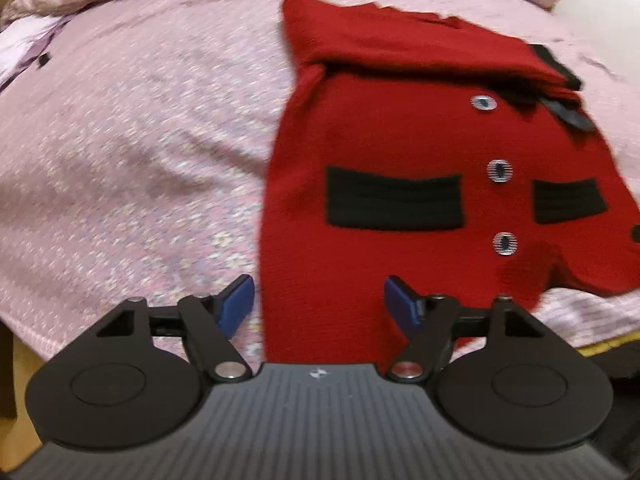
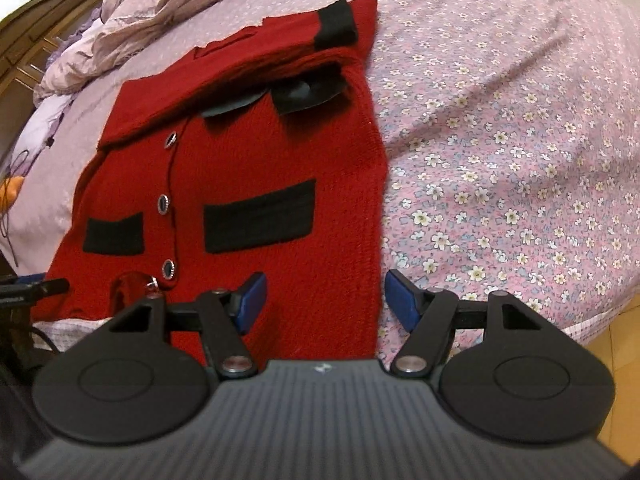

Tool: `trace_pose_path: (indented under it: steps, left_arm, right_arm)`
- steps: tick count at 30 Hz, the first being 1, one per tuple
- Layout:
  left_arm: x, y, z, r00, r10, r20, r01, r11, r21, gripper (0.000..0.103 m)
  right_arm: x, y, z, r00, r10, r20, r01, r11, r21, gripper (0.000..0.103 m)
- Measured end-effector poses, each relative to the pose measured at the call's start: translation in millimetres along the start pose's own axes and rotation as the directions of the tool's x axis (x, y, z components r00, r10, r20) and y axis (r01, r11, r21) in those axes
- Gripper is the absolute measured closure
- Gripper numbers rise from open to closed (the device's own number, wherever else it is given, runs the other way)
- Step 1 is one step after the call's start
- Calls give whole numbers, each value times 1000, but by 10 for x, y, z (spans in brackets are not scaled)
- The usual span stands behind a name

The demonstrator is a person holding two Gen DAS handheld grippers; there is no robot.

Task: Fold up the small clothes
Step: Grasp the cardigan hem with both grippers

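Now the small red knit cardigan w/ black pocket bands (image 1: 384, 152) lies flat on the pink floral bedsheet (image 2: 500, 140), long axis near-to-far, hem near, sleeves folded across far end. Left gripper (image 1: 319, 302) and right gripper (image 2: 324, 300) both spread over the hem corners, pinching nothing.

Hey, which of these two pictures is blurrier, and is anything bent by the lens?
Left wrist view: blurrier, the red cardigan and floral bedsheet smeared. Right wrist view: sharper, flowers crisp. Both views: fisheye curves the bed edges.
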State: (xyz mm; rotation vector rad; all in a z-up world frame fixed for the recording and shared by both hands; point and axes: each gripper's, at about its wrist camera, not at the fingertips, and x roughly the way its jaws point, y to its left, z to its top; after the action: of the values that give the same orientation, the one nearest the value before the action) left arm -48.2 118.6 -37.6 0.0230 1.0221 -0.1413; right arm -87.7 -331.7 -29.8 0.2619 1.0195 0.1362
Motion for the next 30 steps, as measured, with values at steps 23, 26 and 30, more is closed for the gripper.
trace_pose_path:
  steps: [23,26,30]
  left_arm:
    - [110,-106,44,998,-63,-13,64,997,32,27]
    - [146,-139,47,998,-66,-25,67,997,48,27]
    - [225,-172,67,998,-54,-37,56,996,67,27]
  right_arm:
    - [10,49,-13,997,81,-19,-81,997,13,35]
    - [6,34,-17,995,95,-19,-95,995,16,36]
    - [-2,17,-43,994,110,-16,-109,994,10,36]
